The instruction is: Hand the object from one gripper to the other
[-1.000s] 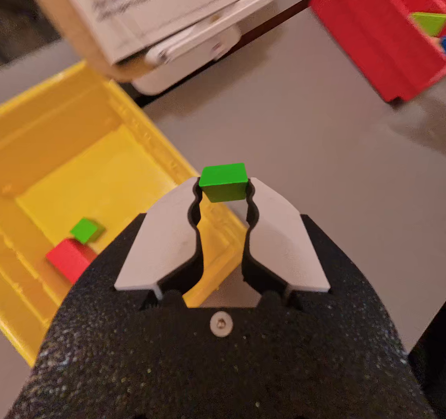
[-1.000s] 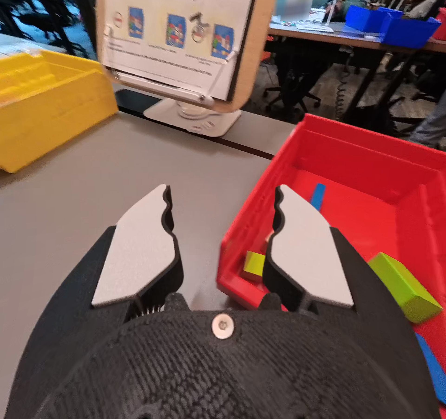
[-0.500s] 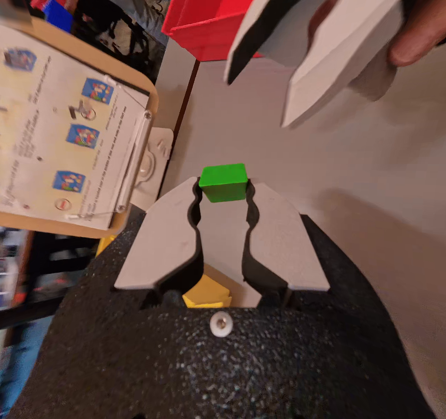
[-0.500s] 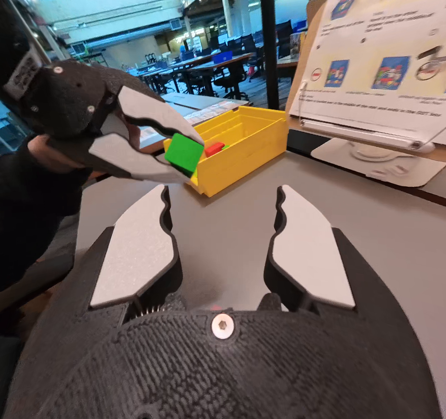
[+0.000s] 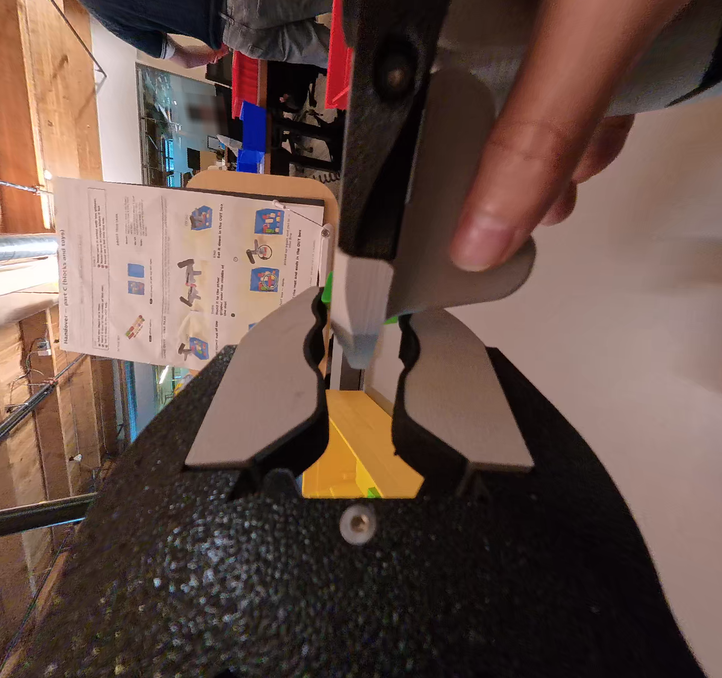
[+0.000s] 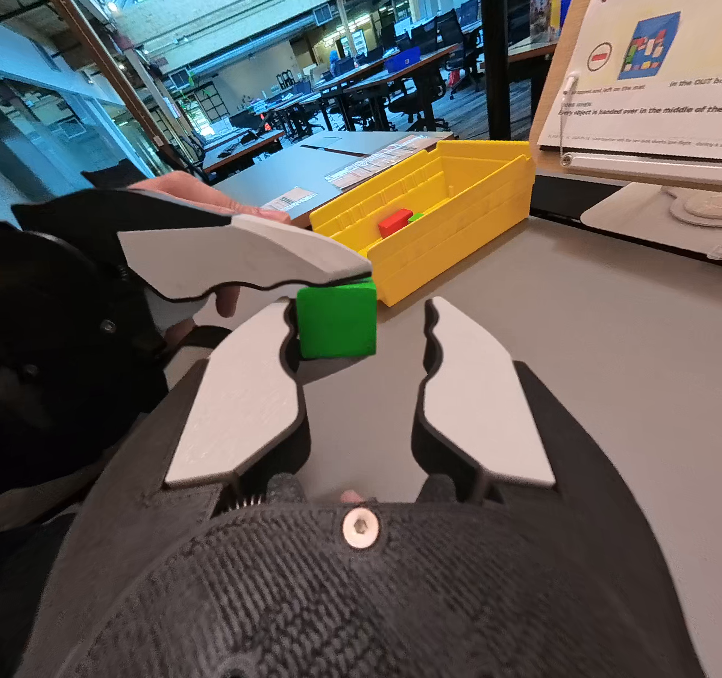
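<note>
My left gripper (image 5: 361,307) is shut on a green block (image 6: 336,323) and holds it in the air above the grey table (image 6: 566,327). In the left wrist view only green slivers (image 5: 326,288) show, because a finger (image 5: 361,319) of the right gripper stands in front. In the right wrist view the left gripper's upper finger (image 6: 242,252) lies on top of the block. My right gripper (image 6: 359,307) is open with the block between its fingertips. Its left finger (image 6: 250,377) is at the block's side. Its right finger (image 6: 476,377) stands clear of it.
A yellow bin (image 6: 449,264) sits on the table behind the block, holding a red block (image 6: 394,222) and a small green one (image 6: 416,217). A clipboard with an instruction sheet (image 6: 644,73) stands at the right. A hand (image 5: 547,112) holds the right gripper. A red bin (image 5: 338,33) is farther off.
The two grippers have come together over the table. The right gripper has moved in until its open fingers stand around the green block. The left gripper has kept its hold.
</note>
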A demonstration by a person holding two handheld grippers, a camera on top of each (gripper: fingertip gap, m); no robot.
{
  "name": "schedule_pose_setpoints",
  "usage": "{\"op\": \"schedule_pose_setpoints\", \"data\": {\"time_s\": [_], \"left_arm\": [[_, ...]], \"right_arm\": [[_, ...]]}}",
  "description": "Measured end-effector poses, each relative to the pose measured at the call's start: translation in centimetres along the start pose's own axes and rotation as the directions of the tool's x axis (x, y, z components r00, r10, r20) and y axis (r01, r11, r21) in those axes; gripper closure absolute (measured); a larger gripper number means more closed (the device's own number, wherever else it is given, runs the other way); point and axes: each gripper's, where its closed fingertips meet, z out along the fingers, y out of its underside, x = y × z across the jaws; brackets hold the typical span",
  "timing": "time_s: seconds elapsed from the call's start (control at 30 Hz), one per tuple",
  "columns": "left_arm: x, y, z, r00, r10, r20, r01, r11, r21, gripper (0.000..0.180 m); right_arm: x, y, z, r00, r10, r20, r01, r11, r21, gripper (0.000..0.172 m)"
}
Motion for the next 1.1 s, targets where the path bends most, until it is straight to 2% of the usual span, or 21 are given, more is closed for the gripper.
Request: {"op": "schedule_pose_setpoints", "data": {"time_s": [0.03, 0.13, 0.27, 0.37, 0.43, 0.53, 0.63, 0.77, 0.87, 0.93, 1.0, 1.1], "left_arm": [[0.2, -0.1, 0.1, 1.000, 0.004, 0.000, -0.004, 1.000, -0.004, 0.146], [0.5, 0.0, 0.5, 1.000, 0.001, 0.023, 0.000, 1.000, -0.027, 0.146], [0.7, 0.2, 0.9, 0.999, -0.036, 0.038, 0.037, 0.999, -0.021, 0.147], [0.4, -0.3, 0.8, 0.990, -0.127, 0.056, 0.125, 0.991, 0.038, 0.145], [0.1, 0.0, 0.9, 0.977, -0.204, 0.067, 0.200, 0.978, 0.062, 0.133], [0.1, 1.1, 1.0, 0.935, -0.351, 0.048, 0.347, 0.934, 0.081, 0.129], [0.5, 2.7, 1.1, 0.848, -0.530, -0.012, 0.529, 0.844, 0.091, 0.129], [1.6, 4.8, 1.3, 0.644, -0.752, -0.139, 0.764, 0.640, 0.076, 0.130], [2.4, 6.1, 1.3, 0.485, -0.845, -0.223, 0.871, 0.490, 0.038, 0.130], [2.8, 6.7, 1.2, 0.414, -0.871, -0.265, 0.905, 0.425, 0.020, 0.130], [3.1, 7.1, 0.8, 0.366, -0.882, -0.298, 0.925, 0.379, 0.013, 0.130], [3.6, 7.2, 0.2, 0.329, -0.880, -0.343, 0.938, 0.347, 0.012, 0.131]], "right_arm": [[-0.2, 0.0, 0.1, 1.000, -0.005, 0.011, 0.005, 1.000, -0.002, 0.118], [-0.3, 0.3, 0.2, 0.999, -0.033, 0.009, 0.034, 0.999, -0.018, 0.135], [0.1, 0.6, 0.4, 0.998, -0.066, -0.011, 0.065, 0.996, -0.056, 0.137], [0.1, 0.1, 0.0, 0.998, -0.067, 0.009, 0.068, 0.997, -0.031, 0.137], [0.7, -0.5, -0.6, 0.998, -0.055, -0.001, 0.055, 0.998, -0.003, 0.137], [3.4, -1.7, -2.7, 0.995, -0.040, -0.093, 0.043, 0.999, 0.031, 0.137], [8.5, -2.8, -6.8, 0.951, -0.034, -0.308, 0.053, 0.997, 0.052, 0.137], [16.2, -3.5, -15.7, 0.766, -0.030, -0.642, 0.085, 0.995, 0.056, 0.137], [19.4, -3.1, -21.4, 0.669, 0.020, -0.743, 0.061, 0.995, 0.081, 0.137], [20.8, -3.1, -24.4, 0.604, 0.030, -0.796, 0.068, 0.994, 0.090, 0.137], [21.8, -2.9, -26.0, 0.552, 0.020, -0.834, 0.077, 0.994, 0.075, 0.137], [22.9, -2.5, -25.3, 0.551, -0.010, -0.835, 0.073, 0.997, 0.036, 0.137]]}}
